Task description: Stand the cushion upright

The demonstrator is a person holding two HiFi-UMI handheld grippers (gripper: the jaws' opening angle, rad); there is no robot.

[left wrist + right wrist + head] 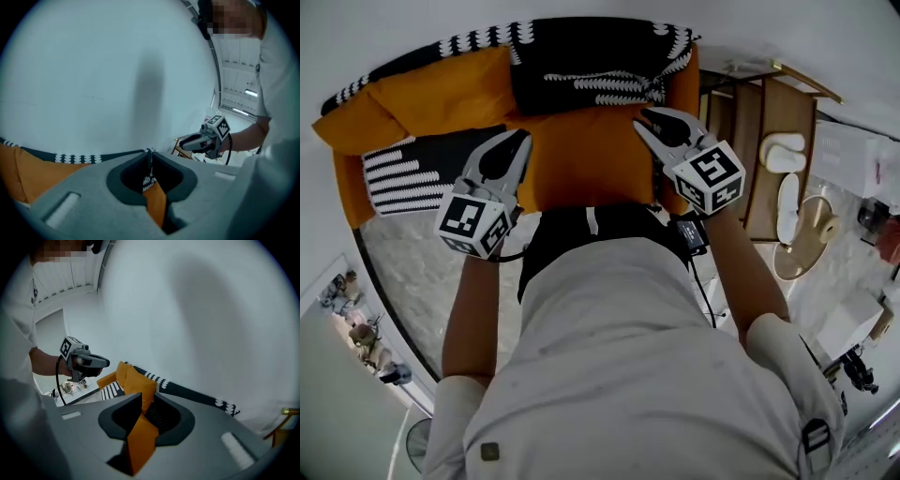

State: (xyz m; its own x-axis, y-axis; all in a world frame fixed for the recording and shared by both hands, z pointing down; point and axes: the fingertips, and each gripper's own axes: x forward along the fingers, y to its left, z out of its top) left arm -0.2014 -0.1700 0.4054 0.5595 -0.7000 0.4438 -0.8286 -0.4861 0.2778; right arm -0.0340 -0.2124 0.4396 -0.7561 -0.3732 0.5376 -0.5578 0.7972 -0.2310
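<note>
Judging by the left fingers (75,206), barely parted, and right fingers (225,441), slightly wider, both empty over the sofa (581,155), approach is in hand; next the black cushion (581,61) lying at far centre must be gripped by its sides.

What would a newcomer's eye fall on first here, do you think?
The bright orange sofa at the top of the head view, a patterned throw over its back. A striped cushion lies flat at its left end; the left tool and right tool hover above the seat.
</note>
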